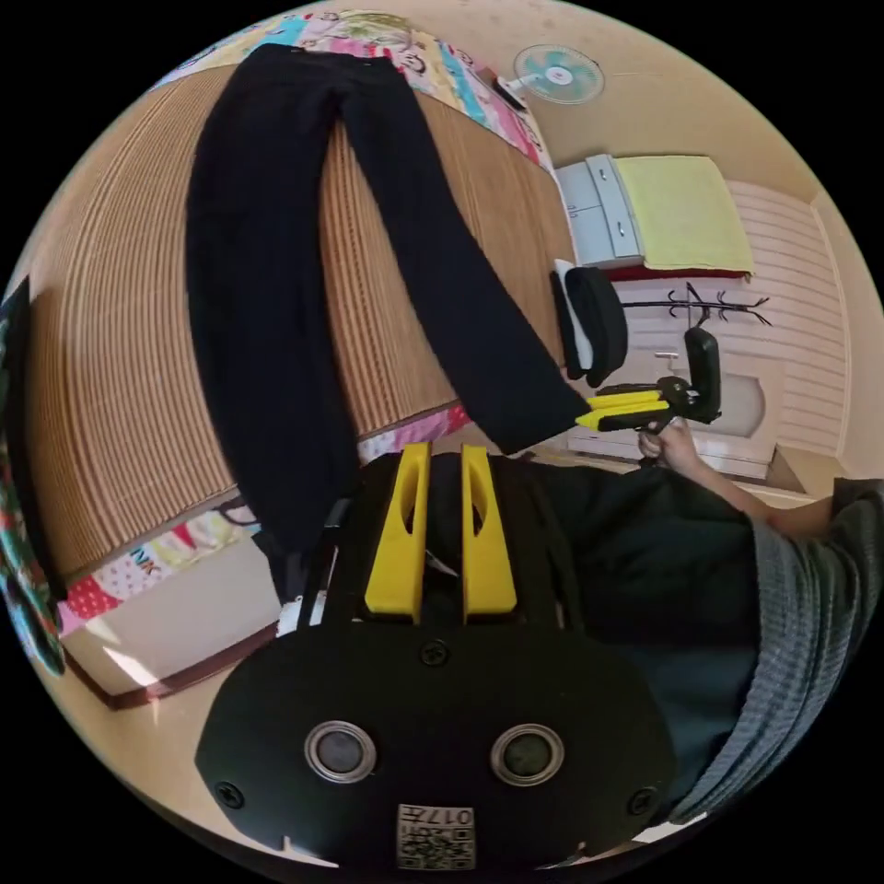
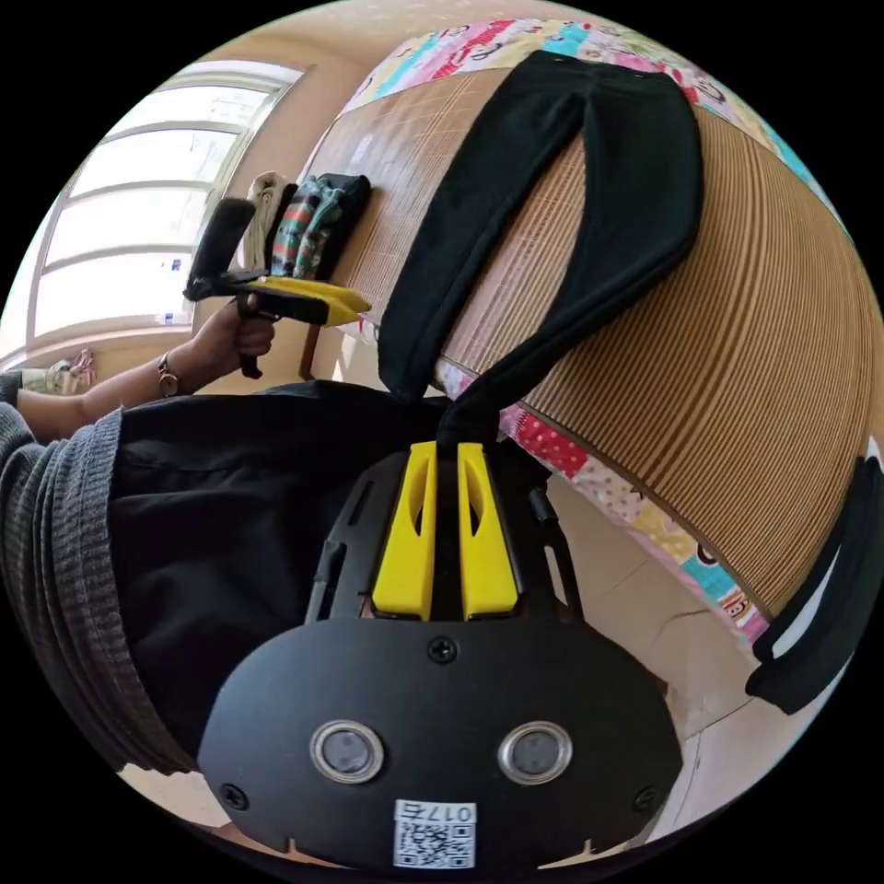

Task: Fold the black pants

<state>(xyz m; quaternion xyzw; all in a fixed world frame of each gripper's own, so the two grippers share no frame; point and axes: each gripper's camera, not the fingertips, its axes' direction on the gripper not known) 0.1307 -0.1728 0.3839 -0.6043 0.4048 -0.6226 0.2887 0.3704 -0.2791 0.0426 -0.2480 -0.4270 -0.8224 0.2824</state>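
Black pants (image 1: 267,304) lie flat on the bamboo mat (image 1: 110,368) covering the bed, waistband at the far end by the patterned sheet (image 2: 645,516), legs spread toward the near edge. Right gripper (image 2: 448,451) has its jaws clamped on one leg's hem just off the mat's near edge. Left gripper (image 1: 445,453) sits by the other hem with a narrow gap between jaws, gripping nothing. A fan (image 1: 557,74) stands beyond the mat's far corner.
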